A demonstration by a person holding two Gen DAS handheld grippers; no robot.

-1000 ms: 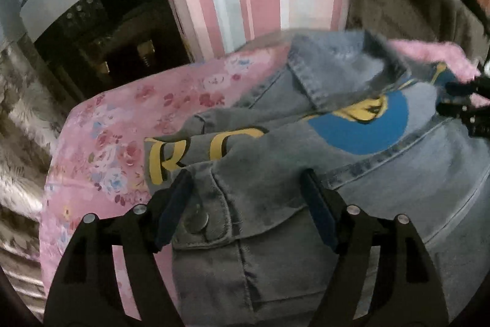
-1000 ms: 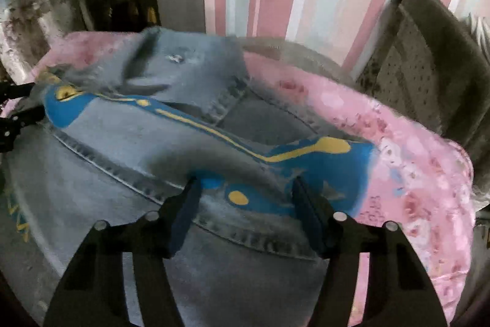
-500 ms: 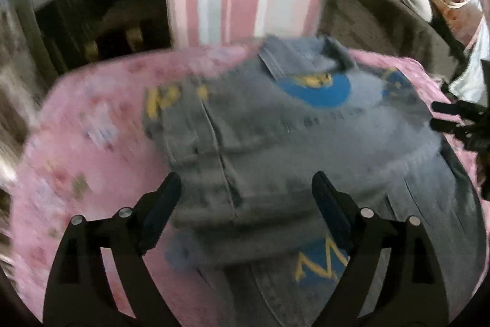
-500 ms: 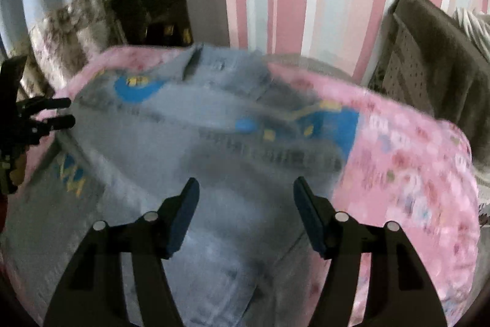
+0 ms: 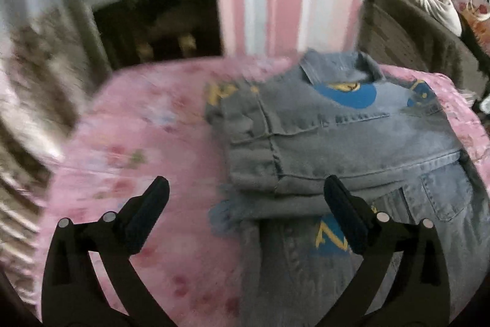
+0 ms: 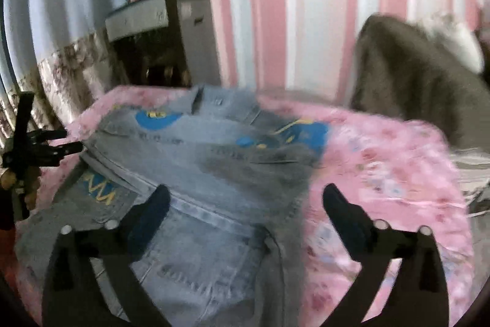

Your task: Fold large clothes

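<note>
Denim jacket partly folded on the pink bed, both grippers released above it.

The pink floral bedspread (image 5: 128, 143) fills the space ahead of both tools, and the denim jacket (image 5: 352, 143) lies on it, collar at the far end, hem toward the cameras, so its long axis runs away from them. The folded-in upper part sits ahead and to the right of the left gripper (image 5: 245, 198), whose jaws are spread wide and empty over the jacket's left edge. The right gripper (image 6: 245, 199), likewise spread and holding nothing, hovers over the jacket's right edge. Neither looks clearly nearer; the near hem seems the likely next grab.
</note>
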